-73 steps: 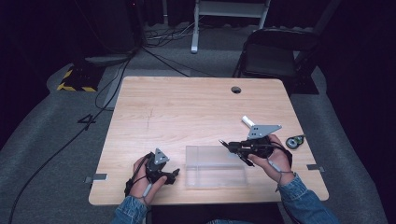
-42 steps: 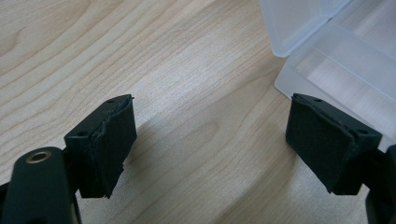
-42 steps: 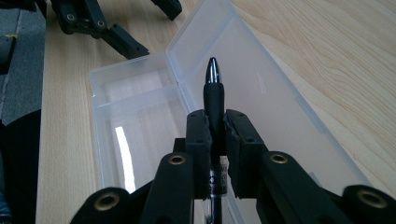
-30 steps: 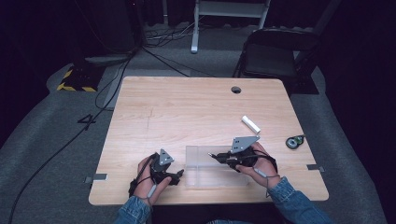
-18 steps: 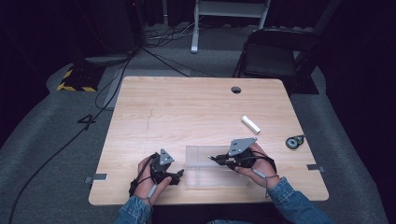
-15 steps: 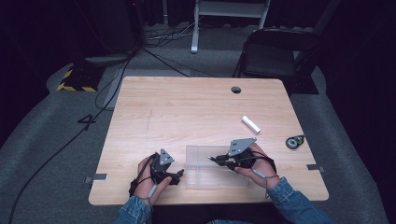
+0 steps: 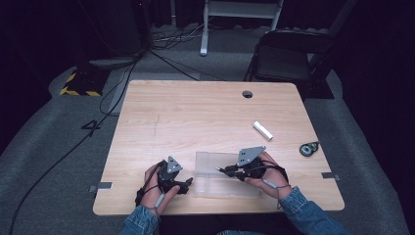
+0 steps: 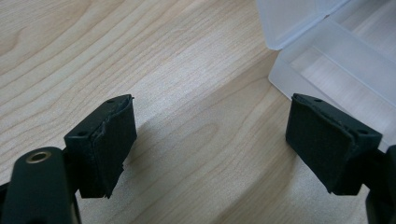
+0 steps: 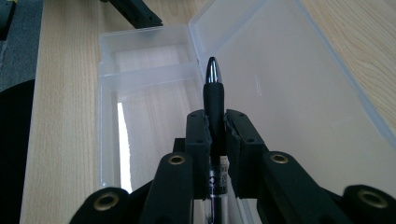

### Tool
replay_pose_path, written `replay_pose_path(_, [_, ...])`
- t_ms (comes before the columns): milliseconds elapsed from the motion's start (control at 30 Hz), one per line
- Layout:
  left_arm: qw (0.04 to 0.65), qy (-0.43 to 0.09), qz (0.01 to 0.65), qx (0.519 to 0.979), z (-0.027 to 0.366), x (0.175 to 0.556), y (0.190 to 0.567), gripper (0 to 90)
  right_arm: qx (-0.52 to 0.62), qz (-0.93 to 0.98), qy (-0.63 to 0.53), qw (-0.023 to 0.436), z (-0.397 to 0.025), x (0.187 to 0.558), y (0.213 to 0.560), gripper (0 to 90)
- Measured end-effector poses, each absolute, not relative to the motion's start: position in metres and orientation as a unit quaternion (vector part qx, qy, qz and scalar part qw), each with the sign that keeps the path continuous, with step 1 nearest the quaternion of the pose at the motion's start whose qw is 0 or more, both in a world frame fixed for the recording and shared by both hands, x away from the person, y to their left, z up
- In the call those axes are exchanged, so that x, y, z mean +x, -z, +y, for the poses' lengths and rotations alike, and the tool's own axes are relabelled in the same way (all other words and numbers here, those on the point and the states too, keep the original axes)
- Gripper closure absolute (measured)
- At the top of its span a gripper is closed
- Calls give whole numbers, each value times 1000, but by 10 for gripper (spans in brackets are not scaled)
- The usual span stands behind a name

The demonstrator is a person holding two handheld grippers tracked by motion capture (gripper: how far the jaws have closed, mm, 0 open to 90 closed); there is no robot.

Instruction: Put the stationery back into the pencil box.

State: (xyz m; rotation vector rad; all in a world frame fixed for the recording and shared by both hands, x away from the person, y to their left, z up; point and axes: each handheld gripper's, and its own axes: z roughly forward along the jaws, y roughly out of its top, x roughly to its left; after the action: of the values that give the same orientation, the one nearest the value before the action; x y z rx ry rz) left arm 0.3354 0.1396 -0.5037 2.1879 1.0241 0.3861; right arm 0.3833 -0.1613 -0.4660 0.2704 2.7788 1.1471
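Note:
A clear plastic case (image 7: 222,174) lies open near the table's front edge, its tray (image 9: 140,107) and flat lid (image 9: 289,88) both bare inside. My right gripper (image 9: 215,122) is shut on a black pen (image 9: 214,100) with a silver tip, held lengthwise over the case. In the high view that gripper (image 7: 230,170) hovers above the case's right part, pen (image 7: 221,170) pointing left. My left gripper (image 8: 210,140) stands open just left of the case's corner (image 8: 289,79), nothing between its pads (image 8: 109,144). In the high view it (image 7: 188,182) rests on the table.
A white cylinder (image 7: 262,130) lies on the wooden table (image 7: 195,117) to the right. A small round object (image 7: 308,148) sits beyond the table's right edge. A cable hole (image 7: 247,94) is at the back. A chair (image 7: 284,63) stands behind the table.
My right gripper has come from the table's right side, leftward and nearer, to over the open case with the pen. The left gripper shifted slightly right toward the case.

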Motion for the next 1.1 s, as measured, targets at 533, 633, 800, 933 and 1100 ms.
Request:
replay_pose_path(533, [341,-148,394,840,139,335,504,168,87,919,-379,61,-159,381,466,742])
replay_pose_path(633, [341,-149,394,841,140,335,504,167,93,916,-384,61,-163,381,459,753])
replay_pose_path(800, [341,-148,394,841,140,335,504,168,122,917,-376,47,-174,375,449,790])
replay_pose_path(933, [341,-148,394,841,140,335,504,168,129,929,-346,34,-180,369,453,819])
replay_pose_path(1100, [341,-148,394,841,140,335,504,168,126,946,-298,27,-182,364,461,828])
